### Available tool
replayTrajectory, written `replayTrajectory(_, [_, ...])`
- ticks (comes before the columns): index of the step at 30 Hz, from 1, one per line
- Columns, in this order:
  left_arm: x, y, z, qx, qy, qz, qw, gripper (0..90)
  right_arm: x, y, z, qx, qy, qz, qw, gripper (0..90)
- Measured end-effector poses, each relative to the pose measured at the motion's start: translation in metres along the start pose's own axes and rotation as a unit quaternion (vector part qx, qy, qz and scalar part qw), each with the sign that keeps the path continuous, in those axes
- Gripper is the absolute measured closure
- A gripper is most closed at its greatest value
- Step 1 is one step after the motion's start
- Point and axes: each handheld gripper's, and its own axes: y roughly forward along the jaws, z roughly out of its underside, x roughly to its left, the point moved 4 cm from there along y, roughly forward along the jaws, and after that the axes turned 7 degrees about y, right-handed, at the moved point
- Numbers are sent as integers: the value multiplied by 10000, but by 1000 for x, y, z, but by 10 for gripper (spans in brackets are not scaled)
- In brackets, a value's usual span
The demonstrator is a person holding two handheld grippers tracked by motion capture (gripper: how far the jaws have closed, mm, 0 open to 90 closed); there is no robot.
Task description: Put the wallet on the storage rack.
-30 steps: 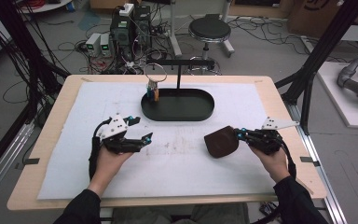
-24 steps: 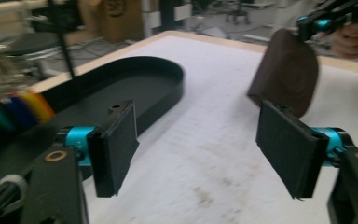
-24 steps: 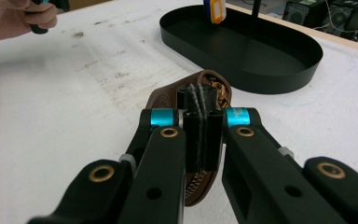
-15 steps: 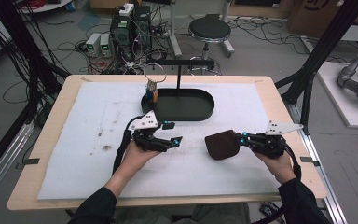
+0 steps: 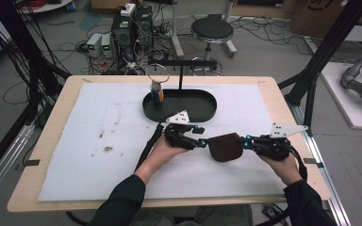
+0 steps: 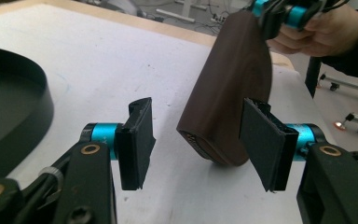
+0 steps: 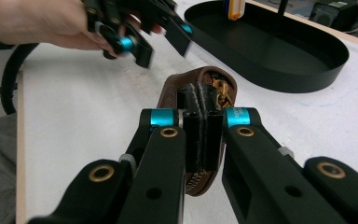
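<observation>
Pouch: brown zippered pouch point(image 5: 225, 147), held just above the white mat point(image 5: 99, 141) near the middle of the table's near half, in front of the black oval tray point(image 5: 202, 113)
Pouch detail: the right gripper view shows a zipper edge and a gold-coloured pull point(image 7: 223, 89) at the pouch's top
Right gripper: right gripper point(image 5: 248, 141) points toward the table's centre, its jaws clamped tight on one edge of the pouch point(image 7: 182, 88); the pads meet with the fabric pinched between them
Right hand: right hand point(image 5: 283, 165) grips the tool from behind, forearm entering from the lower right edge, grey three-cornered plate on top
Left gripper: left gripper point(image 5: 201, 142) points toward the pouch's opposite side, jaws spread wide
Left jaws versus pouch: in the left gripper view the pouch point(image 6: 233, 93) hangs between the two pads, close to the right-hand pad; actual contact cannot be told
Left hand: left hand point(image 5: 162, 153) cups the tool from below, dark-sleeved forearm crossing the mat diagonally from the bottom edge
Tray: black oval tray sits beyond both grippers; a black post with a crossbar point(image 5: 181, 63) rises from it, with a wire ring point(image 5: 157, 73) and small hanging items at its left end
Table: wooden table point(image 5: 47, 141) covered by the white mat, which carries dark smudges on its left part
</observation>
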Motion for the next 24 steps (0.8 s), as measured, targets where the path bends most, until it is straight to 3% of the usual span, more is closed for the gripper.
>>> replayTrajectory(8, [5, 16, 9, 0, -76, 299, 9995, 446, -1, -2, 2, 25, -20, -72, 10000, 900])
replayTrajectory(11, [2, 22, 8, 52, -10, 527, 9986, 519, -1, -2, 2, 33, -16, -78, 10000, 900])
replayTrajectory(18, [-1, 19, 5, 104, 167, 606, 9980, 654, -5, -4, 4, 107, 43, -56, 9999, 900])
replayTrajectory(24, [-4, 10, 0, 113, 349, 577, 9977, 698, -4, -3, 5, 160, 3, -91, 9998, 886])
